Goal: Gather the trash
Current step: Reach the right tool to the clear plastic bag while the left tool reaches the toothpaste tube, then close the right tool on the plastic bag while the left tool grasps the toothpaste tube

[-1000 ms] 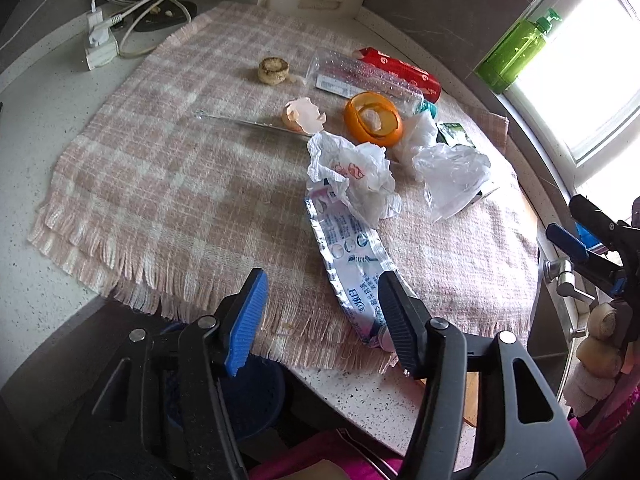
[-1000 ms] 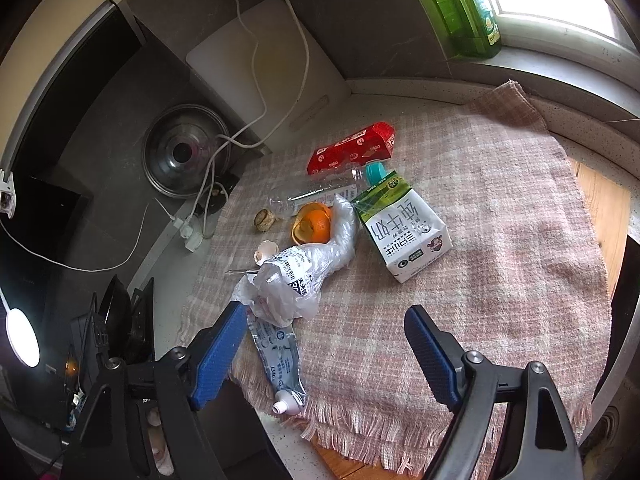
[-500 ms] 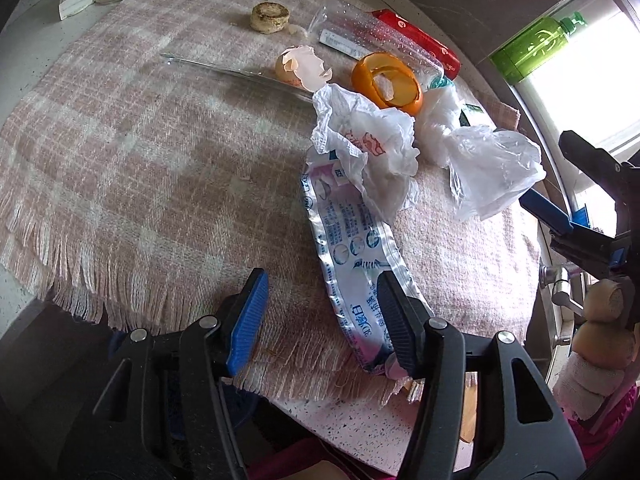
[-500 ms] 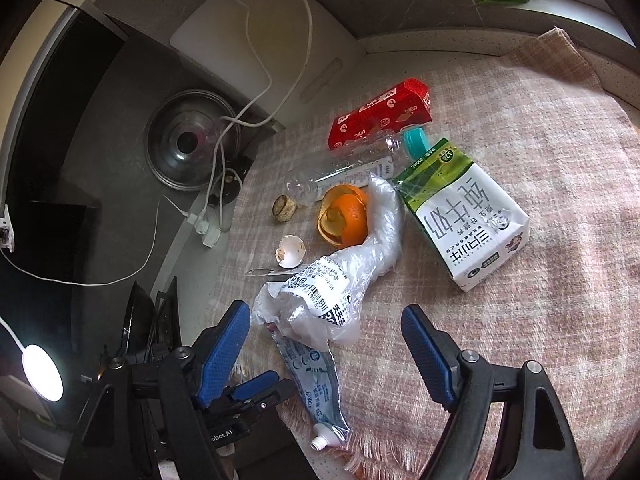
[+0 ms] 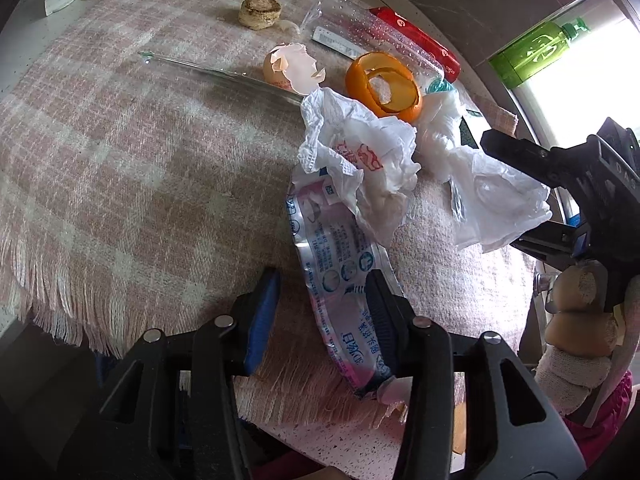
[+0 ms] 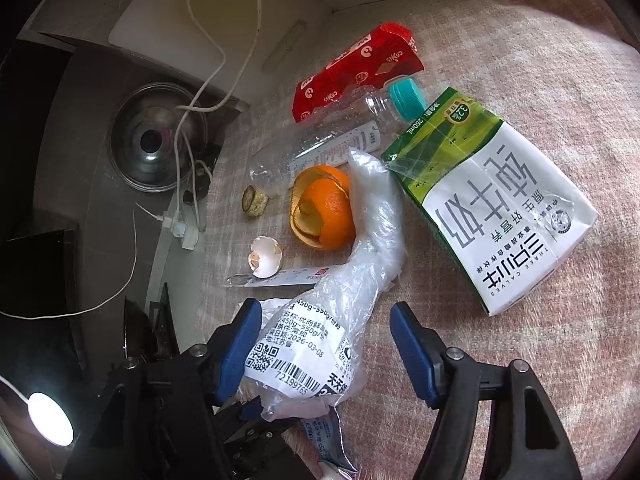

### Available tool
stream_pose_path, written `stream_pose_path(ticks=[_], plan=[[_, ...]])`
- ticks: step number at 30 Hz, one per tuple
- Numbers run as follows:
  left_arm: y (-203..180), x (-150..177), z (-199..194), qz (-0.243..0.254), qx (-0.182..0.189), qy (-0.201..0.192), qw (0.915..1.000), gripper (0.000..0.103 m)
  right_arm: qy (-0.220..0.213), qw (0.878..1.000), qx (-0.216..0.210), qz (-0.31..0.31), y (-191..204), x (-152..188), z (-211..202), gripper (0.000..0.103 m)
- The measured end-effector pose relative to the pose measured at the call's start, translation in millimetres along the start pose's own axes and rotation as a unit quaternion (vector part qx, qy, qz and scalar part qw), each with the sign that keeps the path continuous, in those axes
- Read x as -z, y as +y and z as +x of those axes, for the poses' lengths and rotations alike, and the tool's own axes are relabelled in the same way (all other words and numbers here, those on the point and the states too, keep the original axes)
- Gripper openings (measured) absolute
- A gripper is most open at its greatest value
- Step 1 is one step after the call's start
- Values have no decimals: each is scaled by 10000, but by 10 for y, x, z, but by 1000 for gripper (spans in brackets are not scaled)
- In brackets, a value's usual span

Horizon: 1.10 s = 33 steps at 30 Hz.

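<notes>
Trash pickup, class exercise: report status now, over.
Left gripper open, jaws astride the flattened toothpaste tube. Right gripper open around the labelled plastic bag. Nothing gripped yet. Crumpled white bag overlaps the tube's far end.

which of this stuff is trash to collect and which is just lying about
Trash to collect:
toothpaste tube
labelled plastic bag
white crumpled bag
orange peel
eggshell
milk carton
clear bottle
red wrapper

Just lying about:
checked cloth
pot lid
white cables
green bottle

Daylight from blown-out window [image 5: 592, 92]; small lamp [image 6: 50, 424] glares lower left; fisheye edges dark, curved.
</notes>
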<state>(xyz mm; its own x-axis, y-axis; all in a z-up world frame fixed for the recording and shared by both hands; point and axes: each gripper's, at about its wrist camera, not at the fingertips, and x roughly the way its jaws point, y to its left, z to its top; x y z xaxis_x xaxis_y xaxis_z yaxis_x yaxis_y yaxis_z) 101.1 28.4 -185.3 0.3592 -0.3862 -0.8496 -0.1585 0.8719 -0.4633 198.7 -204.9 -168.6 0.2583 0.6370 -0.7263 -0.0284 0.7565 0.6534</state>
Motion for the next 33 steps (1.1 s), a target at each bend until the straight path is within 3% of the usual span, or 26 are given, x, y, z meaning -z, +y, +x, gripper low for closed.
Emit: stream_pose_path(ticks=[3, 7, 11, 13, 16, 18, 26, 31, 32, 33], plan=[[2, -10, -3, -81, 162, 25, 9998, 19, 54, 9999, -68, 60, -53, 26, -5, 54], [-87, 40, -56, 0, 357, 16, 9994, 14, 86, 9998, -93, 145, -88, 59, -7, 43], [-220, 57, -17, 198, 365, 102, 9991, 14, 83, 9998, -98, 174, -108, 71, -14, 39], [-238, 54, 28, 195, 391, 145, 9989, 9, 92, 9997, -108, 186, -108, 64, -4, 36], [-229, 16, -74, 47, 564, -50, 9984, 3, 66, 9997, -124, 182, -101, 70, -30, 31], [-246, -26, -192, 147, 475, -236, 9985, 0, 17, 9998, -120, 147, -106, 88, -91, 28], [-55, -216, -632, 165, 43, -898, 9958, 0, -212, 9997, -113, -69, -40, 132, -299, 21], [177, -249, -602, -113, 73, -695, 9975, 0, -289, 9991, -40, -303, 14, 202, -414, 20], [221, -222, -575, -229, 141, -615, 9977, 3, -296, 9990, -41, -324, 14, 220, -434, 20], [238, -171, -558, -285, 240, -543, 9978, 16, -304, 9989, -35, -343, 12, 241, -456, 20]])
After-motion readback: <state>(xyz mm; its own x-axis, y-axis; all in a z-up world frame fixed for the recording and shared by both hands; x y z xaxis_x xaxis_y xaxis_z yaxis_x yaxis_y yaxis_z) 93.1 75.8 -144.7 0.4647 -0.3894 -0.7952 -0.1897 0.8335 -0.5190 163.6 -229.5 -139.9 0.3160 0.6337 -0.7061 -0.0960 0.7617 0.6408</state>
